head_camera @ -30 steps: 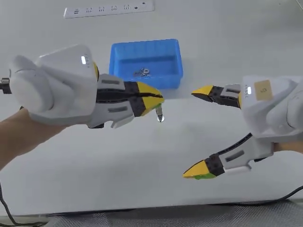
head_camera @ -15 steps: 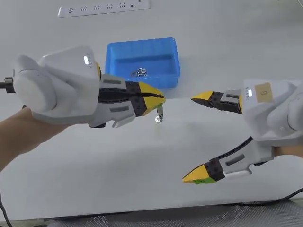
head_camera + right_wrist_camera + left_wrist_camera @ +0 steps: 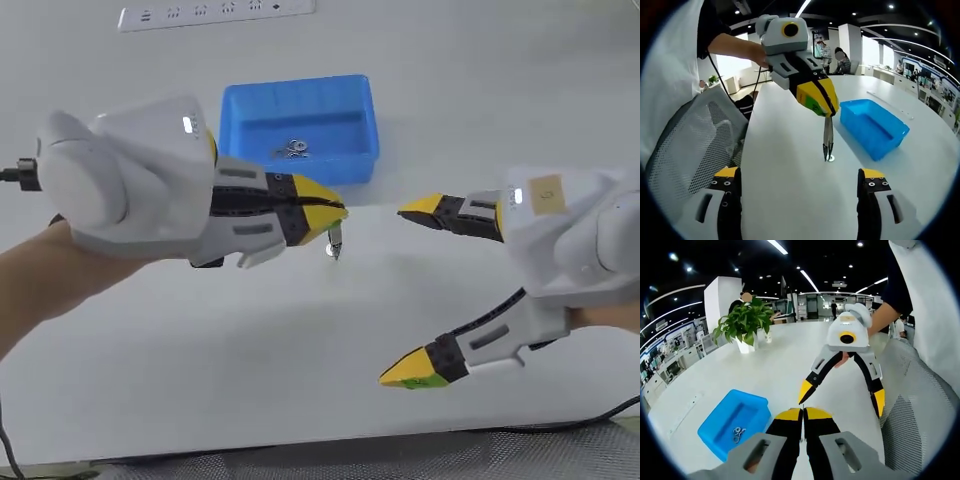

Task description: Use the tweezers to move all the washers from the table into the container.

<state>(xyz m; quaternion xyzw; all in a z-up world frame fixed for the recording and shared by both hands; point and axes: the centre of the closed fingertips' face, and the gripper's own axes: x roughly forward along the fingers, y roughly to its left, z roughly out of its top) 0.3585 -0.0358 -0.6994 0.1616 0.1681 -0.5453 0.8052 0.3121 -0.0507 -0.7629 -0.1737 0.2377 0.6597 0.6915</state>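
The left hand-held gripper [image 3: 335,212] has its jaws closed tight on a pair of metal tweezers [image 3: 334,240], which point down at the white worktop [image 3: 250,340]. In the right gripper view the tweezers [image 3: 828,137] hang straight down from the yellow jaw tips, and a small washer [image 3: 830,158] sits at their points (whether it is pinched or just lying on the surface cannot be told). The spot is just in front of the blue container [image 3: 345,172], near its right front corner but apart from it. Several washers [image 3: 296,149] already lie in a cluster on the container's floor, which also shows in the left gripper view [image 3: 737,431].

The right hand-held gripper [image 3: 412,290] is spread wide and holds nothing. One jaw reaches towards the tweezers and the other lies nearer the worktop's front edge. It faces the left one from the right, well apart from the container. A white power strip [image 3: 215,10] lies at the far edge of the worktop.
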